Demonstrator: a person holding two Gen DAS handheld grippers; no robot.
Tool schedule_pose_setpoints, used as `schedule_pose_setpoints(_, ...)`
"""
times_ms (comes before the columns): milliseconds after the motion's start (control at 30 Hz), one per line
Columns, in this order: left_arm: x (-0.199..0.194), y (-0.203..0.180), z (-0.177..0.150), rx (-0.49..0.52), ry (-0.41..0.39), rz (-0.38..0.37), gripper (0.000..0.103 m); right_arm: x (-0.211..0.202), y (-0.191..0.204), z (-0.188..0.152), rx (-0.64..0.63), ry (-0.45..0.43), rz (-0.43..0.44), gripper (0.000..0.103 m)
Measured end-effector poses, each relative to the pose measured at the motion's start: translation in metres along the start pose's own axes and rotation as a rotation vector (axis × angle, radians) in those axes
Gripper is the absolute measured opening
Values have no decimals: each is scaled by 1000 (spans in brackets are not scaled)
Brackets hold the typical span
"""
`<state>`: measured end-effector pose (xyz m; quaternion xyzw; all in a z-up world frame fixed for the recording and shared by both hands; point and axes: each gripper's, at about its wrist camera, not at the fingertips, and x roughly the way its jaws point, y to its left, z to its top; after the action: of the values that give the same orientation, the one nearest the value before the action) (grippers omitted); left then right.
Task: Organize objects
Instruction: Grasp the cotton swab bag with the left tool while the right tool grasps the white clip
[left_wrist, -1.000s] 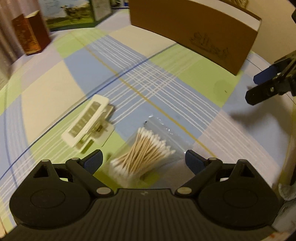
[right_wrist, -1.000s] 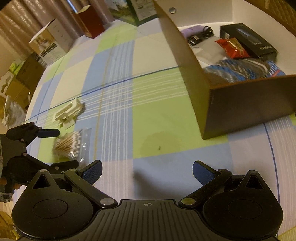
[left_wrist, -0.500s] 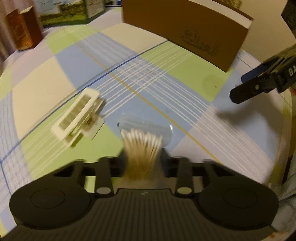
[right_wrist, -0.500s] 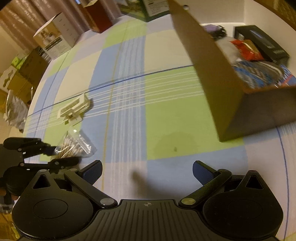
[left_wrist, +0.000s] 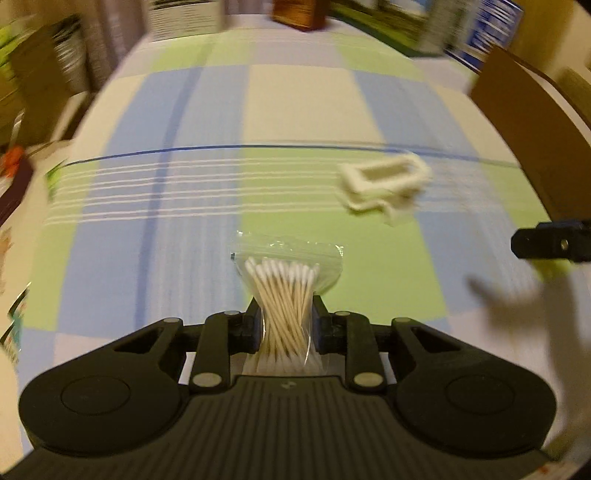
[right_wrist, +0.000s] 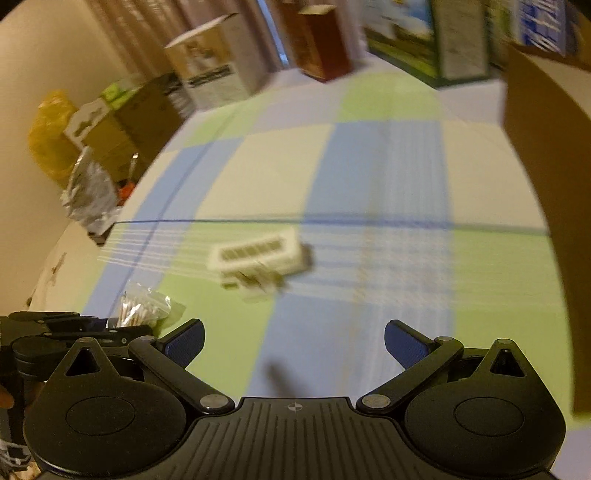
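- The left gripper (left_wrist: 284, 325) has just closed its jaws and clamps one clear bag of cotton swabs (left_wrist: 286, 291), white tips fanning out above the checked cloth (left_wrist: 192, 258).
- The right gripper (right_wrist: 293, 345) is spread wide, holding nothing.
- Farther away, one cream clip (right_wrist: 258, 258) lies on the cloth.
- One brown box (right_wrist: 546, 155) stands at the right.

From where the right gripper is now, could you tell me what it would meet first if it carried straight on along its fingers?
Most likely the white hair clip: it lies ahead of the open right gripper, slightly left of centre, with only bare checked cloth between. Depth is hard to judge, so it might touch the cloth first.
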<state>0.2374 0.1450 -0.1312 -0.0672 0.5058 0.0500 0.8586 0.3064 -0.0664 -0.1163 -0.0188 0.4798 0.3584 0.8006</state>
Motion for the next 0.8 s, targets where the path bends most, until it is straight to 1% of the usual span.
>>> schedule_pose_setpoints(67, 0, 7, 4, -32, -7, 19, 21, 16, 11, 6, -38, -15, 3, 101)
schedule_pose_setpoints(167, 0, 16, 9, -77, -8, 25, 21, 40, 21, 13, -73, -27, -14, 101)
schedule_pose_setpoints(367, 6, 25, 16, -120, -3, 45, 21, 73, 32, 21, -90, -30, -44, 101)
schedule_pose_setpoints(467, 8, 28, 20, -127, -2, 49, 21, 81, 36, 23, -108, -26, -54, 100)
schedule_pose_setpoints(533, 10, 28, 22, -125, 0, 54, 21, 84, 39, 24, -121, -29, -64, 98)
schedule_pose_setpoints(600, 12, 29, 24, -128, 0, 57, 21, 88, 42, 24, -132, -23, -72, 88)
schedule_pose_setpoints(633, 13, 29, 25, -130, 0, 56, 21, 90, 42, 24, -137, -16, -84, 86)
schedule_pose_setpoints(800, 14, 26, 28, -128, 6, 48, 22, 84, 41, 19, -160, -19, -93, 86)
